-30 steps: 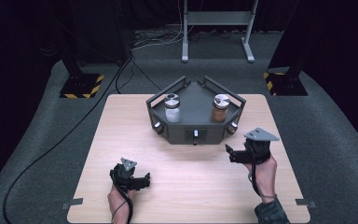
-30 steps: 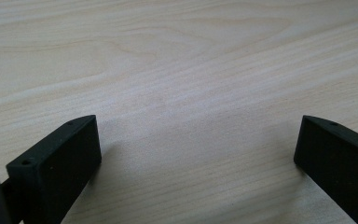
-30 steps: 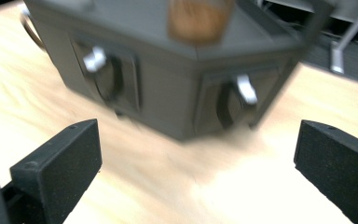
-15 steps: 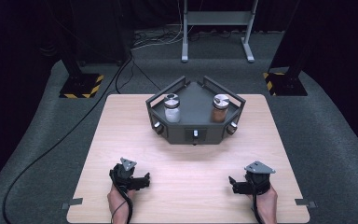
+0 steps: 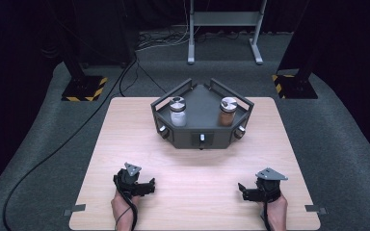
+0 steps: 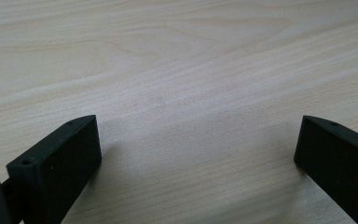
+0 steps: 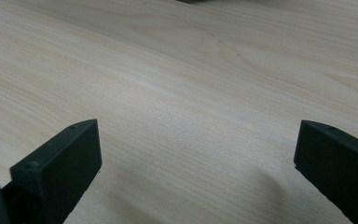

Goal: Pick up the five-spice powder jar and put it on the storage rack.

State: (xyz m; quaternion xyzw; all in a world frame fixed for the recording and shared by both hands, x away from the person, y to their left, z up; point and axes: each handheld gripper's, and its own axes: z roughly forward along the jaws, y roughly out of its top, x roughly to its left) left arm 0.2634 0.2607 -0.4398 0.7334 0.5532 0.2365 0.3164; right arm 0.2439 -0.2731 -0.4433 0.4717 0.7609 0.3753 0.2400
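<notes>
Right tongs (image 5: 244, 190) lower on table (image 5: 125, 125)

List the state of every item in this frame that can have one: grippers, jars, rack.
left gripper: open, empty, low over the table's near edge.
right gripper: open, empty, low over the table's near edge.
white-filled jar: upright in the rack, lid on.
brown-filled jar: upright in the rack, lid on.
dark rack: standing at the table's far middle, holding both jars.

A pale wood-grain counter (image 5: 125, 125) carries a dark grey tray (image 5: 201, 139) holding a white-filled jar (image 5: 178, 112) and a brown-filled jar (image 5: 228, 111); yellow-and-black hazard stripes (image 5: 84, 89) mark the stand base at upper left.
</notes>
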